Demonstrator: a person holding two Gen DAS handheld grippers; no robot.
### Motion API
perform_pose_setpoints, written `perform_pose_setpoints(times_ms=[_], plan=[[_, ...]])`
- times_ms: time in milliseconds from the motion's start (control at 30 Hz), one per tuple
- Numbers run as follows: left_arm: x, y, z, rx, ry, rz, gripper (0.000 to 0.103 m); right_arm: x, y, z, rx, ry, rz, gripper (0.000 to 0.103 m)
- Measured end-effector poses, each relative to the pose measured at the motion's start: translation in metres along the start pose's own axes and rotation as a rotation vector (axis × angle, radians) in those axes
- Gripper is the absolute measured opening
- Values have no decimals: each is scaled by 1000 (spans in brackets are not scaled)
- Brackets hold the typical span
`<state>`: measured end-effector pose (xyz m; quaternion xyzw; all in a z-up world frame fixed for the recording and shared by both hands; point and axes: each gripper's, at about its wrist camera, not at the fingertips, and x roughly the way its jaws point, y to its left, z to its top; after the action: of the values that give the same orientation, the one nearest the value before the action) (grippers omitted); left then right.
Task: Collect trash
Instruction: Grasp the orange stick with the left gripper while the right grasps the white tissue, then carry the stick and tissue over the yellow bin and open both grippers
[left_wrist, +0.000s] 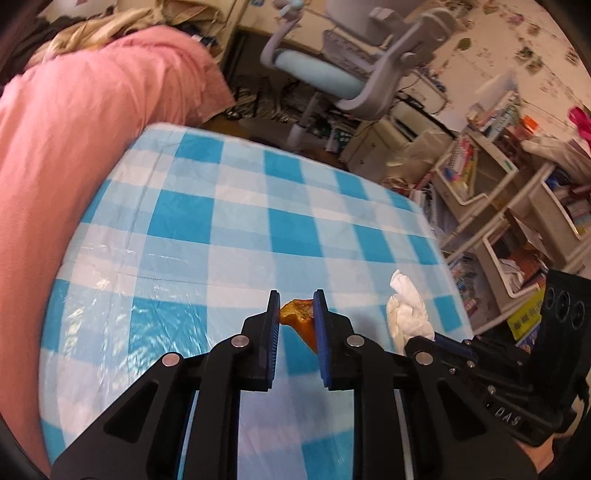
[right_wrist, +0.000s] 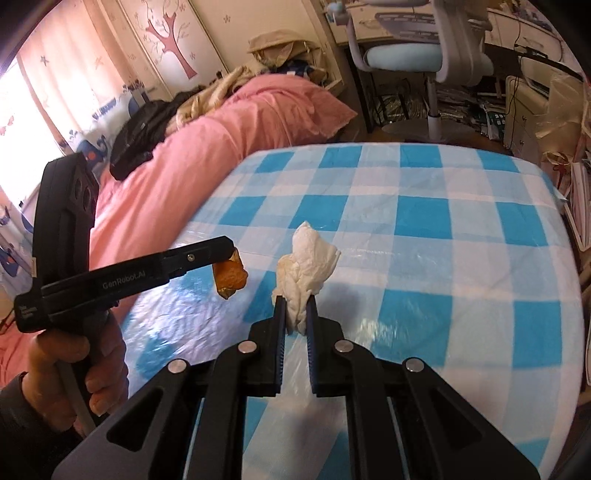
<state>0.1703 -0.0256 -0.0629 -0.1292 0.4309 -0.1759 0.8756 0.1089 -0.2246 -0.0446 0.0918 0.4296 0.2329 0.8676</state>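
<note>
Your left gripper (left_wrist: 295, 308) pinched an orange peel (left_wrist: 300, 318) mid-frame; your right gripper (right_wrist: 295, 308) clamped a tissue (right_wrist: 306, 266) above the checked worktop (right_wrist: 461, 240). The peel, held by its edge, could slip.

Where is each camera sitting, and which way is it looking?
Left wrist: sits on the left gripper, looking forward over the checked table toward the chair; its fingers pinch an orange peel.
Right wrist: sits on the right gripper, facing the pink bed; it grips a white tissue, and the person's left hand shows.
Both see the table, peel, tissue and each other's gripper.
</note>
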Motion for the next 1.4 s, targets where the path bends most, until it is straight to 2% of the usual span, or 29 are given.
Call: perform_pose_setpoints(times_ms=[333,633,833,967,1067,1167,1233,1400], plan=[[-70,-32,-55,133,-67,84,17,-55,23,-37,-22,-76,81,11],[-115,-45,-103,184,-95,145,17,-81,41,-72,-82,-75,154,11],[-129,-51,-129,196,-81,160,17,-86,60,-107,-134,-4,203,11],[-135,-54,-153,204,-53,168,17,-82,77,-140,-186,109,241,11],[-138,-57,-172,211,-23,173,17,-75,92,-167,-249,206,237,12],[-140,-60,-195,218,16,176,17,-68,100,-190,-291,304,206,18],[-141,-62,-212,220,44,181,17,-69,99,-197,-294,313,170,39],[-140,-63,-254,222,135,186,17,-94,80,-193,-199,213,151,56]])
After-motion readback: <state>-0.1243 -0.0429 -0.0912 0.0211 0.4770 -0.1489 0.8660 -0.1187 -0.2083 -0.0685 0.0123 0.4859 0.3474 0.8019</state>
